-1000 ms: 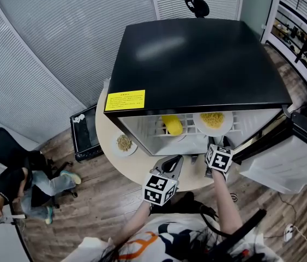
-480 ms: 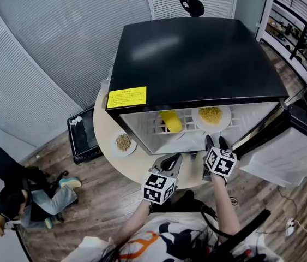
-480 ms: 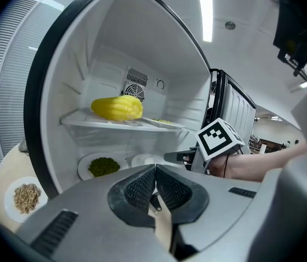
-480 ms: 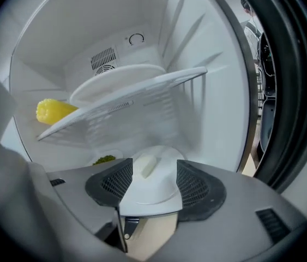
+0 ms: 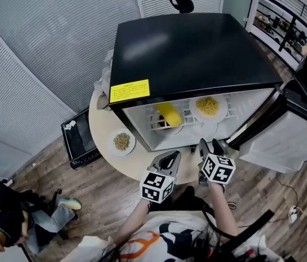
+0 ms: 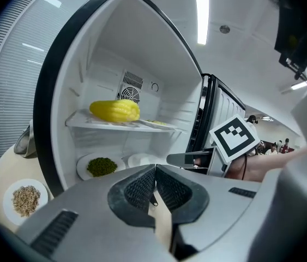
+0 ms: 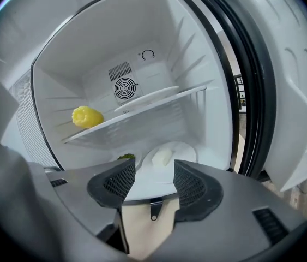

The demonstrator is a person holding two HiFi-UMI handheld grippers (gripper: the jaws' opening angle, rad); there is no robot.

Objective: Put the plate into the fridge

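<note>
While the right gripper (image 7: 153,171) eases its empty jaws inward, a round white plate (image 7: 183,149) bearing a pale lump sits just beyond.

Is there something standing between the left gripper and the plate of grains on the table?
Nothing visible does. The plate of grains lies on the table, left of the open fridge, and only bare table top separates it from the left gripper, whose jaws are shut and empty.

Your round white plate of yellow food (image 5: 208,107) sits flat on the upper shelf (image 5: 188,125) inside the open black-topped fridge (image 5: 191,53).
</note>
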